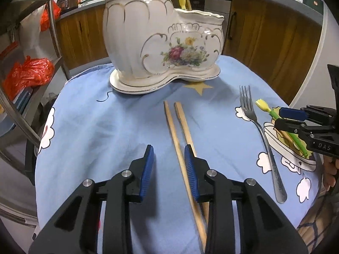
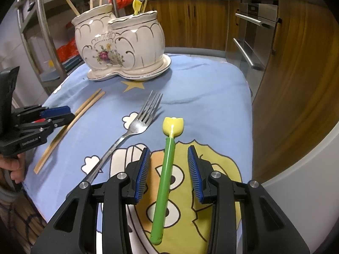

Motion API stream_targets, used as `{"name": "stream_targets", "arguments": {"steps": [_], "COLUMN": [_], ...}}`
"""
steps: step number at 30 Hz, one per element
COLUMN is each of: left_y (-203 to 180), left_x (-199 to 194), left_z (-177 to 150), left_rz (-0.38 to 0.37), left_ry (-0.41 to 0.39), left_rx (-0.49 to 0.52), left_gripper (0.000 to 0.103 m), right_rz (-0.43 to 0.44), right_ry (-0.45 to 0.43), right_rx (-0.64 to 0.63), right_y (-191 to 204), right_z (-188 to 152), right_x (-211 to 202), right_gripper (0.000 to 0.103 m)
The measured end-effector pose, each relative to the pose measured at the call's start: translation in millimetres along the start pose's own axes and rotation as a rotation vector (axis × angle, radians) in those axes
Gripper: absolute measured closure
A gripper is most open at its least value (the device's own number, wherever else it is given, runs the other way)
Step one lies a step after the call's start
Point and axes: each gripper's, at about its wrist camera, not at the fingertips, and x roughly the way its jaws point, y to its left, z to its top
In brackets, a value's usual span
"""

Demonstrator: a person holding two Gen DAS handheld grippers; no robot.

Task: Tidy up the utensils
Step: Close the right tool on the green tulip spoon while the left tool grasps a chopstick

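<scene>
A white flowered ceramic holder (image 1: 161, 38) (image 2: 120, 46) stands at the far side of the table, with chopsticks, forks and a yellow spoon in its two compartments. Two wooden chopsticks (image 1: 175, 133) (image 2: 70, 124) lie on the cloth. My left gripper (image 1: 169, 163) (image 2: 67, 115) is open over them: one stick lies between the jaws against the right pad (image 1: 190, 169), and the other runs under that finger. A steel fork (image 1: 260, 131) (image 2: 135, 127) lies to the right of the sticks. My right gripper (image 2: 169, 165) (image 1: 281, 119) is open astride the green-handled yellow spoon (image 2: 167, 158) (image 1: 262, 105), its pads clear of the handle.
The table wears a blue cartoon cloth (image 1: 106, 116) (image 2: 201, 89). A metal rack (image 1: 31, 67) with red bags stands to the left. Wooden cabinets (image 1: 275, 42) run behind, and an oven front (image 2: 250, 42) is at the right. A hand (image 2: 14, 169) holds the left gripper's handle.
</scene>
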Motion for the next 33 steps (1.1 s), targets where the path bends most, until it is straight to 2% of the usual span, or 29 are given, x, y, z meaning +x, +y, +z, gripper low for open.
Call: {"name": "stream_targets", "arguments": {"steps": [4, 6, 11, 15, 18, 22, 27, 31, 33], "left_y": [-3.9, -2.9, 6.2, 9.0, 6.6, 5.1, 9.5, 10.3, 8.4], "left_x": [1.0, 0.9, 0.6, 2.5, 6.4, 12.0, 15.9, 19.1, 19.6], "left_z": [-0.1, 0.3, 2.9, 10.5, 20.7, 31.2, 37.9, 42.7, 43.0], "left_rz": [0.024, 0.021, 0.021, 0.020, 0.034, 0.038, 0.022, 0.030, 0.042], "left_ry": [0.008, 0.012, 0.044, 0.111, 0.195, 0.291, 0.394, 0.439, 0.445], "left_rx": [0.020, 0.020, 0.020, 0.052, 0.110, 0.160, 0.165, 0.171, 0.174], "left_gripper": [0.076, 0.079, 0.089, 0.090, 0.090, 0.090, 0.090, 0.090, 0.090], "right_rz": [0.002, -0.012, -0.034, -0.037, -0.016, -0.005, -0.047, -0.089, -0.093], "right_ry": [0.004, 0.007, 0.058, 0.155, 0.275, 0.401, 0.532, 0.569, 0.571], "right_rx": [0.001, -0.007, -0.055, -0.121, -0.152, -0.148, -0.140, -0.137, -0.138], "right_y": [-1.8, -1.0, 4.5, 10.7, 9.8, 9.2, 14.7, 21.4, 24.9], "right_z": [-0.7, -0.7, 5.1, 17.6, 32.5, 45.6, 55.7, 58.0, 58.2], "right_x": [0.8, 1.3, 3.6, 9.8, 18.2, 27.9, 35.8, 38.8, 39.0], "right_gripper": [0.066, 0.070, 0.075, 0.078, 0.078, 0.078, 0.078, 0.078, 0.084]}}
